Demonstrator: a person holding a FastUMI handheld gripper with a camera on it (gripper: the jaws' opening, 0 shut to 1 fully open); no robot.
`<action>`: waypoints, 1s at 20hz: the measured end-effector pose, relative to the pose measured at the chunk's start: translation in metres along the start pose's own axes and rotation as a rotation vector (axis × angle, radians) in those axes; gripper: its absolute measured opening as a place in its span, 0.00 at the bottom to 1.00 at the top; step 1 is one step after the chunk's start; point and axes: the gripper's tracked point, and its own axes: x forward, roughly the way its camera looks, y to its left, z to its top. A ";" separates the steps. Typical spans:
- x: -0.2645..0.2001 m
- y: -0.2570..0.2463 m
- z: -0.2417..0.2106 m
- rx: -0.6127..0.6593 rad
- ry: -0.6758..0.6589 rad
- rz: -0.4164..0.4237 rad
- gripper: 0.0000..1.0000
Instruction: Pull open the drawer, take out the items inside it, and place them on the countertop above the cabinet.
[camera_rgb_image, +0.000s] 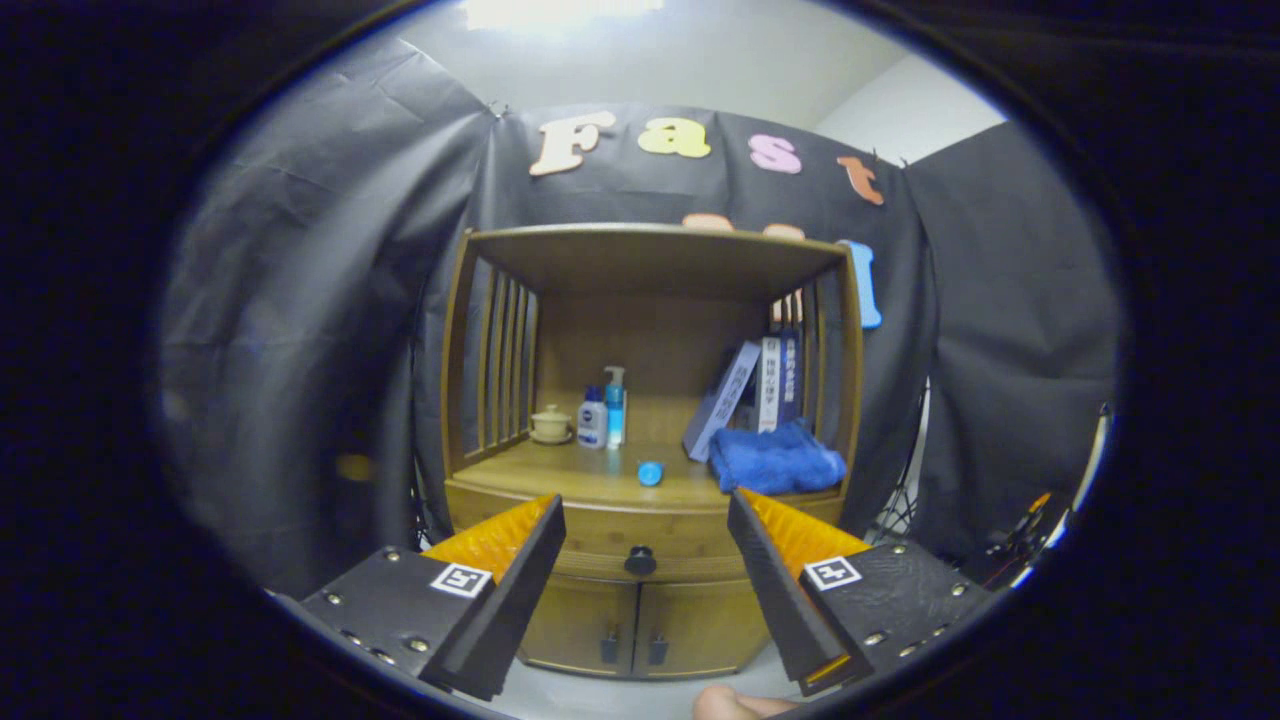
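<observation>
Currently, my gripper (647, 510): fingers spread, holding nothing.
Drawer (640, 540): closed; I see its knob (640, 560) ahead between them.
Countertop (560, 475): blue towel (775, 458), small blue ball (650, 473).

Shelf back-left: lidded cup (550, 422), two bottles (603, 412) beside it. Right side: leaning books (752, 388) behind a folded blue towel (775, 458).

Screwed claw (645, 520) housings, square markers.

Gripper (646, 520) fingers wide apart, holding nothing; closed drawer's knob (640, 560) between them; blue towel (775, 458) at 1 o'clock on tabletop (560, 470).
</observation>
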 end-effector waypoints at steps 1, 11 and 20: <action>-0.005 -0.003 0.009 0.015 0.019 -0.009 0.98; -0.024 -0.015 0.065 0.092 0.112 0.011 0.98; -0.062 -0.054 0.064 0.104 0.064 -0.029 0.98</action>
